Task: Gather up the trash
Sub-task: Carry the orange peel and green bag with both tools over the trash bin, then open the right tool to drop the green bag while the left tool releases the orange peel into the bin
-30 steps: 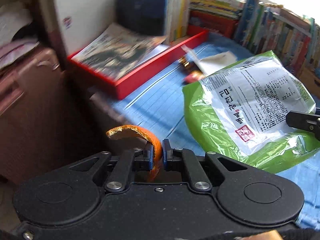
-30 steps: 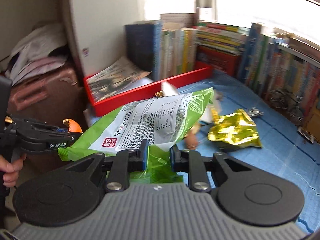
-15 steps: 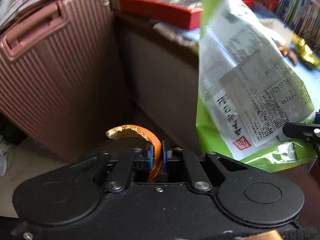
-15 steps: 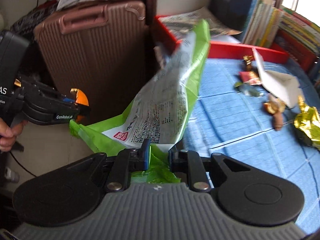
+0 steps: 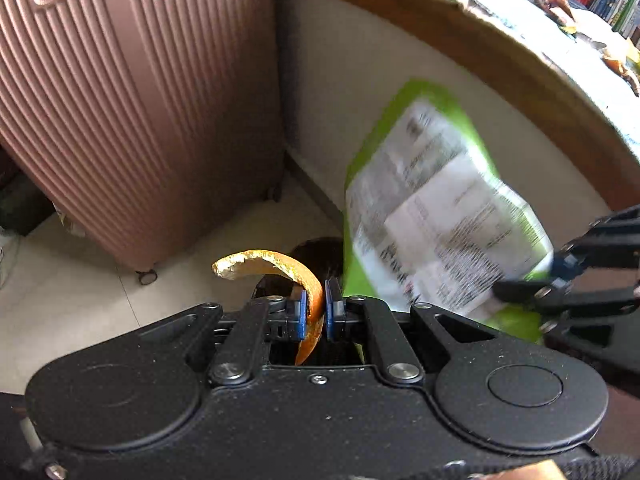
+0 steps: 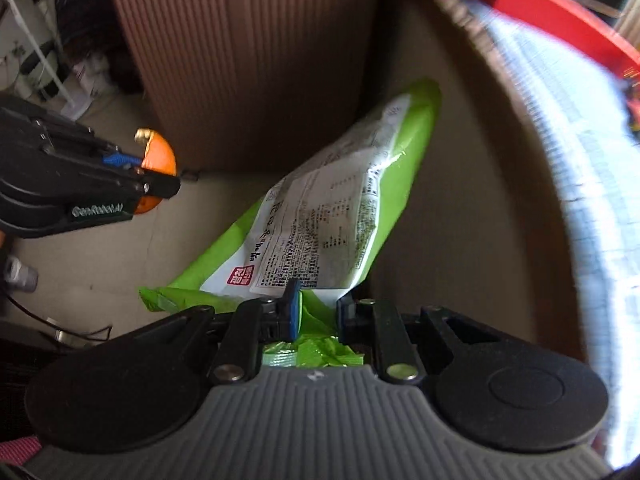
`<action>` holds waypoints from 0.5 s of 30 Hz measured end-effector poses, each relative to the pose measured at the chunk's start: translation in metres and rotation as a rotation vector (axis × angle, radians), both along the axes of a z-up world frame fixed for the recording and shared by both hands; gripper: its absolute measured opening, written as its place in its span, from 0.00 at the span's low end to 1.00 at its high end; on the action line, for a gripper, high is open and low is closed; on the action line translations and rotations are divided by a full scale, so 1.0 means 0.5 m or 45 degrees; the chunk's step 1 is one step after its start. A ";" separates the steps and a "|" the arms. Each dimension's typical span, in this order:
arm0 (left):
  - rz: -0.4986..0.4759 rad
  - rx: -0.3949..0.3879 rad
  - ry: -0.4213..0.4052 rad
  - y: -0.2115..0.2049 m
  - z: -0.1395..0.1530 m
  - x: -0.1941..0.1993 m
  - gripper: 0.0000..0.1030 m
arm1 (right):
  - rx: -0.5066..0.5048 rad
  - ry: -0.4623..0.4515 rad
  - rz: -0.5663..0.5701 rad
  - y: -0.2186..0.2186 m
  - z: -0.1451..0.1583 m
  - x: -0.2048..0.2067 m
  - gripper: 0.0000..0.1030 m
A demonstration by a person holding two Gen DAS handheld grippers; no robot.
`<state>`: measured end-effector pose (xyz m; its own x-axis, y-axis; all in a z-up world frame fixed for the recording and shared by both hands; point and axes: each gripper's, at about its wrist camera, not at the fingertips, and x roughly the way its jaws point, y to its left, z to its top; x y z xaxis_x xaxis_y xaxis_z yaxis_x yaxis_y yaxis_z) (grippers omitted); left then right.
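My left gripper point(image 5: 316, 314) is all matte black plastic, with two round discs on its body, silver screws at the linkage pivots and blue pads on its fingers point(image 5: 301, 312). Its side carries white lettering. My right gripper point(image 6: 316, 312) has a ribbed grey housing, black linkage arms, matching discs, silver screws and blue pads.

Both grippers are now down off the blue tabletop, beside the table's side panel. The orange peel point(image 5: 280, 268) and green snack bag point(image 6: 328, 216) hang above the floor near the pink suitcase point(image 5: 132, 112).
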<state>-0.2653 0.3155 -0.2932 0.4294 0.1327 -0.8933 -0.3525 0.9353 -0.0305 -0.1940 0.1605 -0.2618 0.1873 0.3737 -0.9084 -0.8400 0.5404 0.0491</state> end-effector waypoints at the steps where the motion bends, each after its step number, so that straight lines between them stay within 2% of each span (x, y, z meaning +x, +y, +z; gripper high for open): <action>1: 0.003 -0.003 0.002 0.003 -0.009 -0.006 0.08 | -0.016 0.032 0.007 0.008 -0.017 0.000 0.20; 7: 0.016 -0.022 0.007 0.016 -0.048 -0.014 0.08 | -0.095 0.242 -0.025 0.045 -0.106 0.010 0.20; 15: 0.019 -0.030 0.009 0.028 -0.098 -0.001 0.08 | -0.152 0.366 -0.111 0.085 -0.214 0.045 0.21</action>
<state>-0.2660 0.3295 -0.3420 0.4209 0.1182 -0.8993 -0.3668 0.9290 -0.0496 -0.1717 0.2032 -0.3690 -0.0565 0.2549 -0.9653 -0.7511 0.6261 0.2093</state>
